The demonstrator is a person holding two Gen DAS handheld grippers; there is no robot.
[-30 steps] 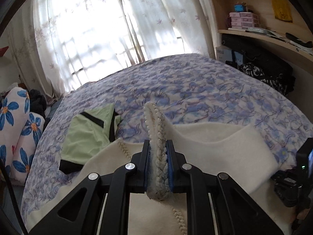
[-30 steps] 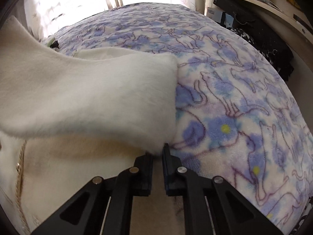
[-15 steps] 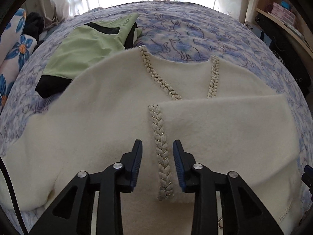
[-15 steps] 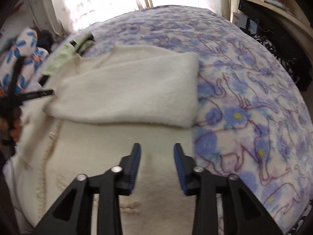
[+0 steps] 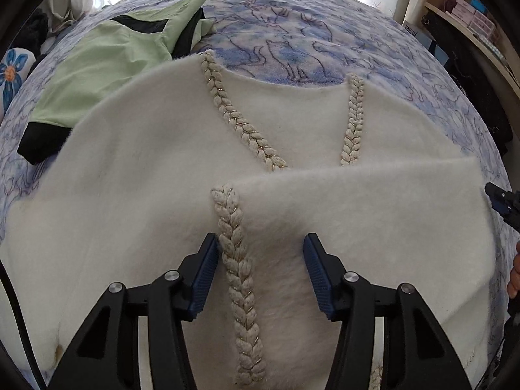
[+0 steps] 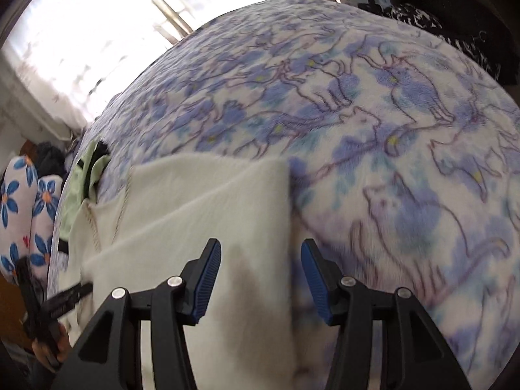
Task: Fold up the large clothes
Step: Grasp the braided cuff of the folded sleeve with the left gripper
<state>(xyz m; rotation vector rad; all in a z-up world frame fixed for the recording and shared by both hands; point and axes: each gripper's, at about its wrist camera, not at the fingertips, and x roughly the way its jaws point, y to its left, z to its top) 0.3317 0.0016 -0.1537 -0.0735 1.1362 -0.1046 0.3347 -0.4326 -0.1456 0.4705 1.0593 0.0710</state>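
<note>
Both sets of fingers are spread, gripping nothing. The left gripper (image 5: 260, 273) straddles the cardigan (image 5: 136, 195)'s braid (image 5: 237, 260), running straight ahead; the right gripper (image 6: 260, 274) is over the fold's edge.

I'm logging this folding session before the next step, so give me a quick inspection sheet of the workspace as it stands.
Surface: bed blanket, blue cat print, covers the whole bed.
Job's things: cream sweater lies flat with braided trim facing up; one sleeve is folded across the body.
Clutter: green garment with black trim, partly under the sweater's far edge; flower-print pillow at the bedside.
Grippers: left claw open, straddling the braid; right claw open over the sweater's edge.
Cables: nothing seen.
Surroundings: bright curtained window, wooden shelf with small boxes.
</note>
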